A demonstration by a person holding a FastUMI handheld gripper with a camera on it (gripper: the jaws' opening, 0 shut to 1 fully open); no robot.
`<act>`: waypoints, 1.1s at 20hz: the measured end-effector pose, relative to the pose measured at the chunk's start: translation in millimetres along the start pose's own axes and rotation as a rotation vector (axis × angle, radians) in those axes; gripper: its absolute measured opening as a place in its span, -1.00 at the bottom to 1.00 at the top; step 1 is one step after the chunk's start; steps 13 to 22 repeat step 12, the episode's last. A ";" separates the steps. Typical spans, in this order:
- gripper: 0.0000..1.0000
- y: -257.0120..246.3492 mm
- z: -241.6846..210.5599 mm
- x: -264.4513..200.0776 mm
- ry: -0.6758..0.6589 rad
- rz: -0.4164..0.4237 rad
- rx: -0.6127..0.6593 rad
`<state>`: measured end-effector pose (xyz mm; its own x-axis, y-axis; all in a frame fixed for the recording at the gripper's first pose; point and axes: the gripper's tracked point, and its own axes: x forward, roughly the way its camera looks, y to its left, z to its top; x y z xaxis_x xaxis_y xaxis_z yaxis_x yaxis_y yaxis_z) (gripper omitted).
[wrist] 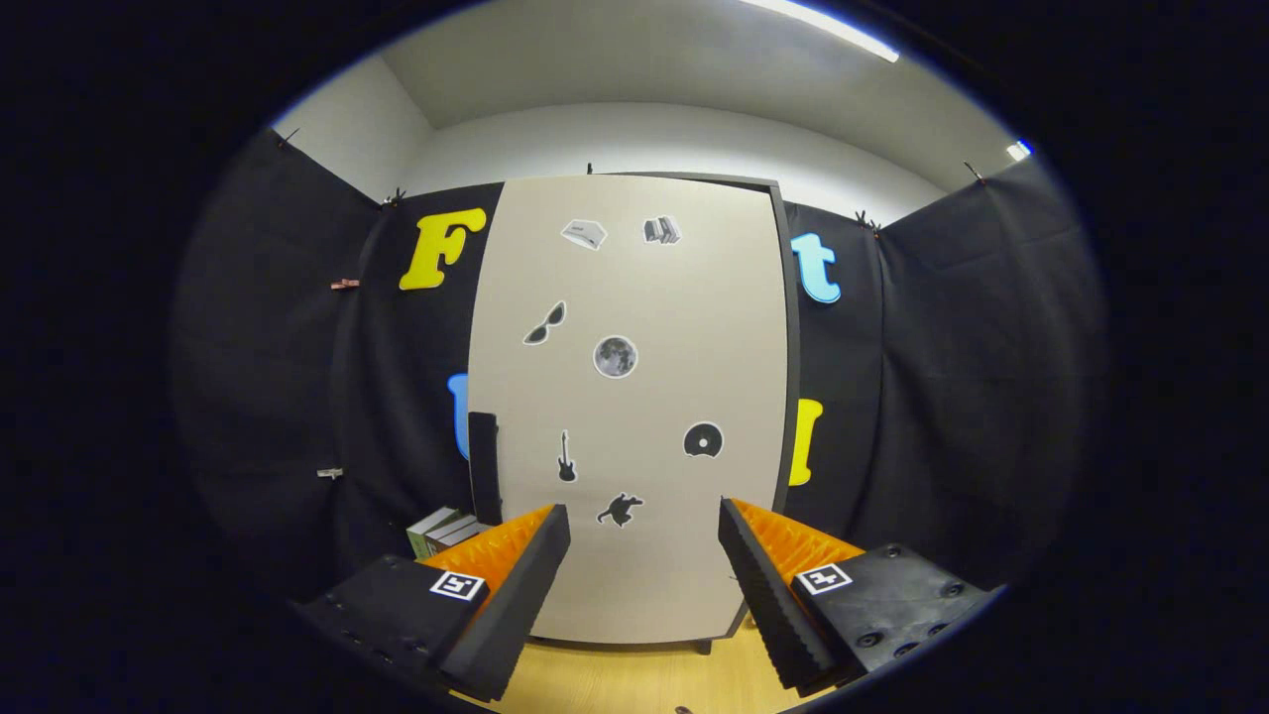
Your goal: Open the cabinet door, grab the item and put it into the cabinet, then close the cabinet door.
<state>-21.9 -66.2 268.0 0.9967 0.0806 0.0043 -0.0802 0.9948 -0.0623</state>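
**Beige cabinet door shut, fingers spread before it**

Beige and matte, the cabinet door (pixel 634 397) is seen closed and facing the gripper (pixel 644 526), so the inside of the cabinet is hidden and nothing can be told of its contents. A dark frame edge (pixel 790 347) is visible along the door's right side. A dark vertical handle (pixel 484 466) is fixed at the door's left edge, low down. Small stickers are spread over the door face: a pair of sunglasses (pixel 544 323), a moon (pixel 615 356), a disc (pixel 703 439), a guitar (pixel 566 457) and others.

The item to be stowed, a small stack of books (pixel 443 530), is seen standing on the worktop to the left of the cabinet, just below the handle. It lies just beyond and to the outer side of the left finger (pixel 516 585), partly hidden behind it, and is not between the fingers.

The fingers are held wide apart and released, with nothing gripped; only the lower door is framed between them.

The worktop (pixel 634 679) is of pale wood. Black cloth (pixel 952 397) is hung around the booth, with white walls (pixel 654 139) and a lit ceiling strip (pixel 823 25) above.
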 end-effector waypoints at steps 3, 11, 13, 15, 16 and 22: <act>0.96 7.5 -4.6 3.2 0.007 0.018 0.011; 0.96 19.2 -5.0 4.2 -0.001 0.059 0.026; 0.96 19.1 -5.7 4.5 -0.002 0.060 0.028; 0.96 19.1 -5.7 4.5 -0.002 0.060 0.028; 0.96 19.1 -5.7 4.5 -0.002 0.060 0.028; 0.96 19.1 -5.7 4.5 -0.002 0.060 0.028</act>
